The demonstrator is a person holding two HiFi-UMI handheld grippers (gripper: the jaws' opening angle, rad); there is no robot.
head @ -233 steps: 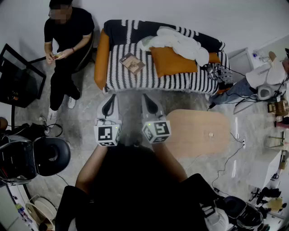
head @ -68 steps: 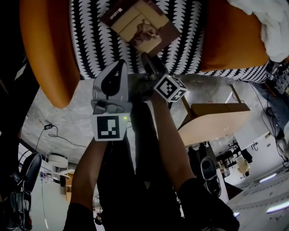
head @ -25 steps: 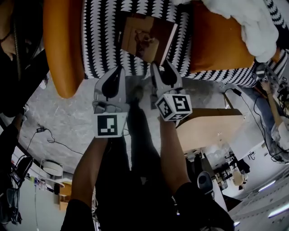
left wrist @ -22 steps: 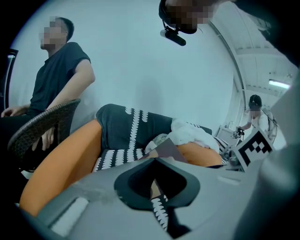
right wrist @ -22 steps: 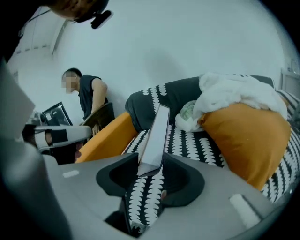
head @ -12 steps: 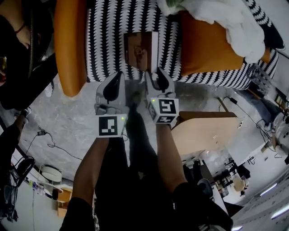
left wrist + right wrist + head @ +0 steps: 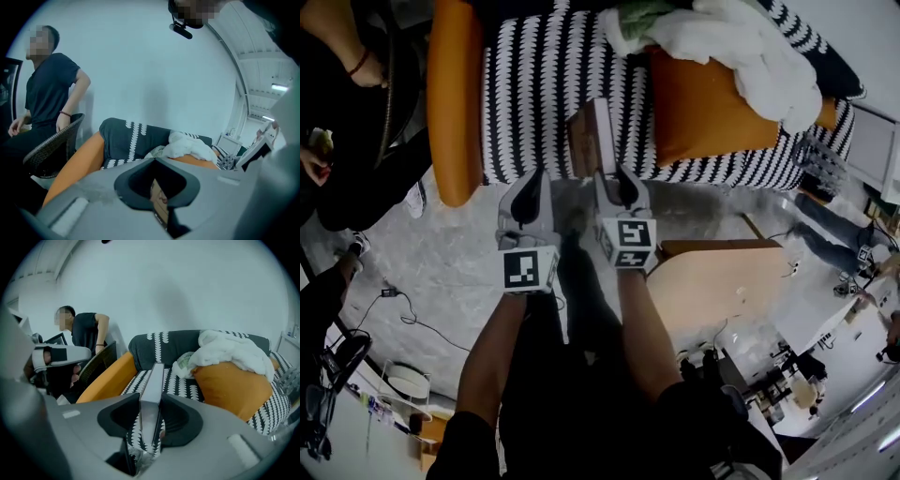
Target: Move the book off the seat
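Observation:
The brown book (image 7: 592, 141) stands on edge above the front of the black-and-white striped sofa seat (image 7: 534, 94). My right gripper (image 7: 612, 173) is shut on its near lower end. In the right gripper view the book's grey page edge (image 7: 152, 390) runs straight up between the dark pads (image 7: 124, 416), and the right gripper's (image 7: 151, 401) jaws have just been closing on it. My left gripper (image 7: 536, 176) hangs just left of the book, shut and holding nothing. In the left gripper view a strip of the book's cover (image 7: 159, 199) shows past the left gripper's (image 7: 154, 161) touching tips.
An orange armrest (image 7: 455, 103) bounds the seat on the left. On the right lie an orange cushion (image 7: 703, 103) and a white blanket (image 7: 741, 47). A wooden table (image 7: 722, 281) stands right of my arms. A person in black (image 7: 356, 94) sits left of the sofa.
The book has tipped from lying flat on the seat to standing on edge in my right gripper, which rolled with it. Both grippers have risen.

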